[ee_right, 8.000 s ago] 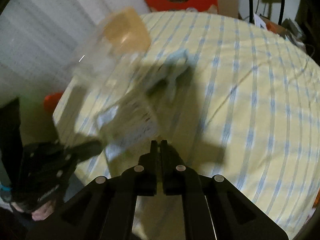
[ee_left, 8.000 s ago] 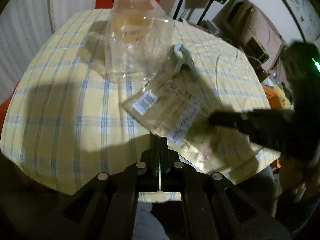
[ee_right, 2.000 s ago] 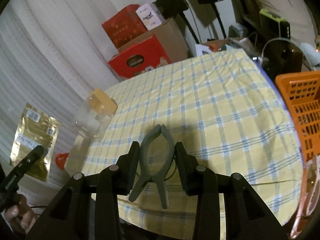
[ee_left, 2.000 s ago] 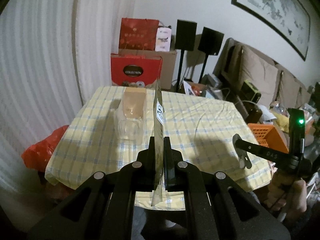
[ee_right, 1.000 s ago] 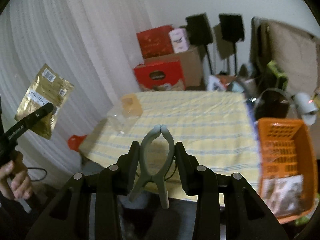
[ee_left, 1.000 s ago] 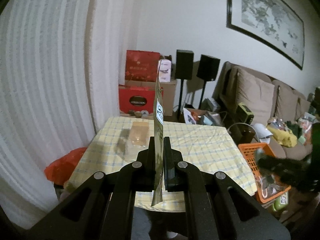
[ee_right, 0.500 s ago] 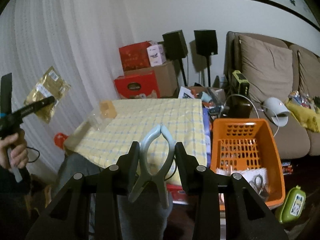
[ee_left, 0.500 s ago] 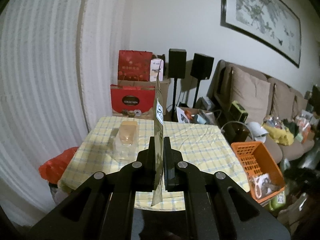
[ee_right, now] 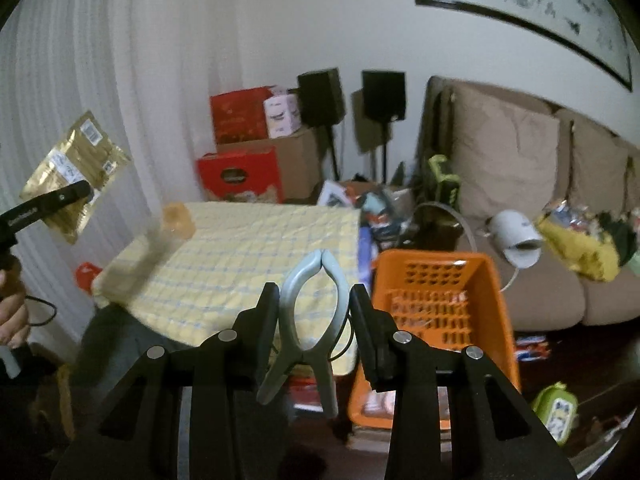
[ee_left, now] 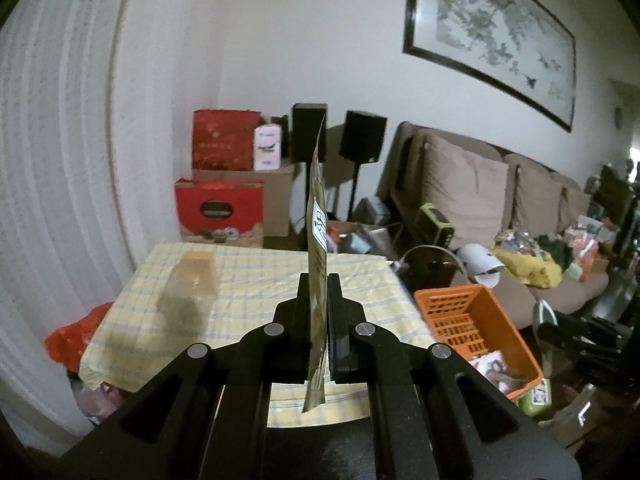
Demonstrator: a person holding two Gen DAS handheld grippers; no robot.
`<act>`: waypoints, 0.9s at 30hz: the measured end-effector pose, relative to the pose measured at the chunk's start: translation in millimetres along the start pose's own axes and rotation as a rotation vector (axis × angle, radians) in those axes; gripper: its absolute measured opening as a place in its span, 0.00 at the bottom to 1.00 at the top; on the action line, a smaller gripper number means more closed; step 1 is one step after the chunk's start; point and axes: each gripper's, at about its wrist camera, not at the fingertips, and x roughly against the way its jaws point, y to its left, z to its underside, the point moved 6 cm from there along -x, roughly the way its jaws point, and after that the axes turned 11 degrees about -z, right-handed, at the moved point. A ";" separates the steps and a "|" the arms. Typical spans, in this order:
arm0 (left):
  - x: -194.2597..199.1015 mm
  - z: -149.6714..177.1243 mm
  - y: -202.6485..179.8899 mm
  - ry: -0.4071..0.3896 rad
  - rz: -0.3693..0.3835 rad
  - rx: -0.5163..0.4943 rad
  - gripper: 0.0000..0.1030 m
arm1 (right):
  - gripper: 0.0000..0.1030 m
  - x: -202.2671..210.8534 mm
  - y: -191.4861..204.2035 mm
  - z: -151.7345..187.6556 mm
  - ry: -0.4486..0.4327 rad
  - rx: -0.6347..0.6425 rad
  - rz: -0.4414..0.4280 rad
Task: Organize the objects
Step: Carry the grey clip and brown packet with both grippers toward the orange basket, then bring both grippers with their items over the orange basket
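Observation:
My left gripper (ee_left: pixel 319 280) is shut on a flat gold foil pouch (ee_left: pixel 317 216), held edge-on and upright in the air well back from the table. From the right wrist view the same pouch (ee_right: pixel 72 172) shows its printed face at the far left, pinched by the left gripper's fingers (ee_right: pixel 68 194). My right gripper (ee_right: pixel 315 292) is shut on a grey spring clip (ee_right: pixel 310 312), its closed tip pointing forward. A clear plastic jar with a tan lid (ee_left: pixel 192 276) lies on the yellow checked tablecloth (ee_left: pixel 256 280).
An orange plastic basket (ee_right: pixel 440 300) with packets inside stands on the floor to the right of the table. Red boxes (ee_left: pixel 220 208) and two black speakers (ee_left: pixel 308 132) are behind the table. A brown sofa (ee_left: pixel 480 200) piled with clutter runs along the right wall.
Both grippers have drawn back from the table and swung right, so the basket and sofa show more. The pouch and the clip stay gripped as before.

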 end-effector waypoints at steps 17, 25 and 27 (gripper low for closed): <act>5.0 2.8 -56.4 0.018 0.088 -0.016 0.05 | 0.35 22.3 -41.1 -10.3 -0.037 -0.054 0.047; 5.3 8.0 -68.3 0.049 0.144 0.006 0.05 | 0.35 20.1 -42.1 -8.4 -0.022 -0.058 0.043; 6.1 9.8 -73.6 0.047 0.150 -0.002 0.05 | 0.35 17.7 -42.9 -7.0 -0.016 -0.057 0.052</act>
